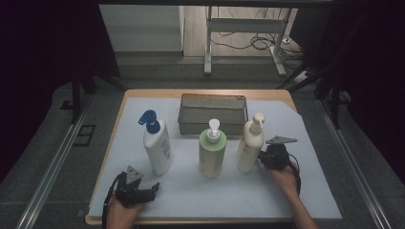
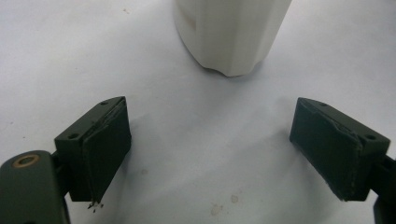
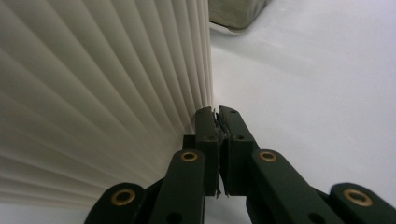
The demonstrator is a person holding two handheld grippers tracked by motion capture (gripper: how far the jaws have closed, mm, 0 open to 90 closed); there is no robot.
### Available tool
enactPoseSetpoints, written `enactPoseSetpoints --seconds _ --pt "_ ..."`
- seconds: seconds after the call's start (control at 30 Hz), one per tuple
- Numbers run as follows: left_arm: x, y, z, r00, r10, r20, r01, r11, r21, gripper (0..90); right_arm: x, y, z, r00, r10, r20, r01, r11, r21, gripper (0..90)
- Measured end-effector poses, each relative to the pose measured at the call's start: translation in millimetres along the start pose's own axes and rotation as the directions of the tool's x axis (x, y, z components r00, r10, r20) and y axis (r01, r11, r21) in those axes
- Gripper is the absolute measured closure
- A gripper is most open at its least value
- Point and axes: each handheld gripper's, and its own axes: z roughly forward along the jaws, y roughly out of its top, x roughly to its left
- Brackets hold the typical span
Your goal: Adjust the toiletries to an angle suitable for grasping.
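Three pump bottles stand upright in a row on the tabletop: left tongs spread and empty, near the blue-pump bottle; green bottle in the middle. Right tongs pressed together, holding nothing, tips against the right flank of the cream ribbed bottle, so a push leftward looks likely. Mesh basket behind the row appears empty.

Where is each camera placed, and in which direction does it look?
High view: above the person's side, facing forward and down on the table; both forearms and tongs show.
Left gripper view: on the left tongs, jaws wide apart, facing a white bottle's base.
Right gripper view: on the right tongs, jaws shut, beside the cream ribbed bottle.
Shared: high and right views both show the cream bottle.
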Motion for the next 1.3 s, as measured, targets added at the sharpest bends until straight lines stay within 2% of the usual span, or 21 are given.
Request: enactPoseSetpoints --seconds 0.27,0.33,0.6,1.03,1.3 --pt "-0.1 0.0 0.0 1.0 0.0 0.0 0.0 1.0 0.0 12.3 -1.1 0.2 4.9 1.0 -0.002 -0.002 0.002 1.0 0.004 84.3" --pt "-0.1 0.0 0.0 1.0 0.0 0.0 0.0 1.0 0.0 12.3 -1.2 -1.3 0.9 0.9998 0.01 -0.014 -0.01 0.9999 0.003 83.8" --pt "-0.1 0.0 0.0 1.0 0.0 -0.001 0.0 1.0 0.0 12.3 6.2 -13.8 -21.0 0.9992 -0.02 -0.034 0.02 0.9998 0.0 89.5" --pt "-0.2 -0.1 0.0 1.0 0.001 -0.001 -0.001 1.0 0.0 12.3 43.0 -32.6 -45.8 0.9912 -0.077 -0.108 0.075 0.9968 -0.028 89.4" --pt "-0.2 -0.1 0.0 1.0 0.001 -0.001 -0.001 1.0 0.0 12.3 68.5 -25.7 -33.9 0.9862 -0.104 -0.129 0.101 0.9944 -0.031 87.4"
